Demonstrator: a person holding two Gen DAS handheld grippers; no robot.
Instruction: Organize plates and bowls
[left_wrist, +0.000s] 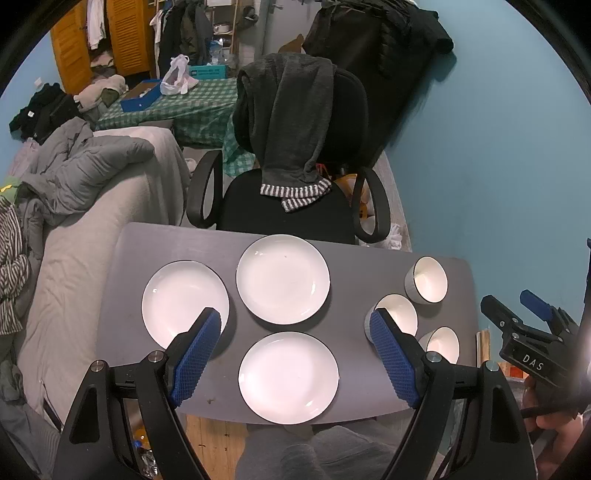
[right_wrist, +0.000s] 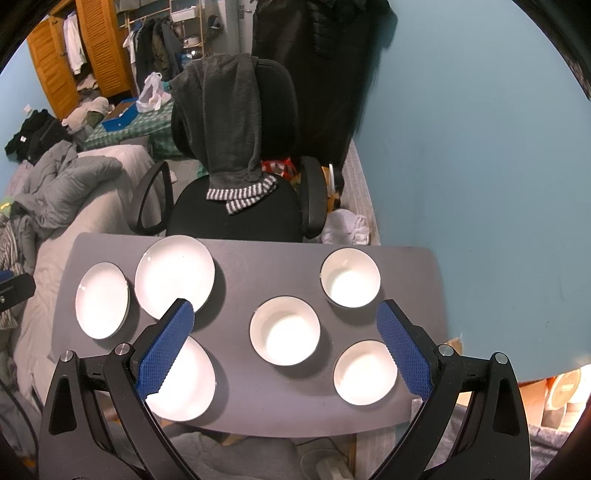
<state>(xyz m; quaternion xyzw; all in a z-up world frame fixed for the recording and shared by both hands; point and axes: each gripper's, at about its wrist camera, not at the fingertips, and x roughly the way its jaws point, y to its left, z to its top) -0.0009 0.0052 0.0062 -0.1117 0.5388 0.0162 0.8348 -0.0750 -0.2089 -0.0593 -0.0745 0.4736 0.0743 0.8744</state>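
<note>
Plates (left_wrist: 283, 278), three; bowls (right_wrist: 284, 330), three; table (right_wrist: 240, 269) holds all.

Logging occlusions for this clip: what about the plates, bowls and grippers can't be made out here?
- Left wrist view: left gripper finger hides part of the left plate; the other covers the middle bowl.
- Right wrist view: right gripper finger overlaps the near plate; glare washes out its surface.
- Left wrist view: right gripper is cut off by the edge.
</note>
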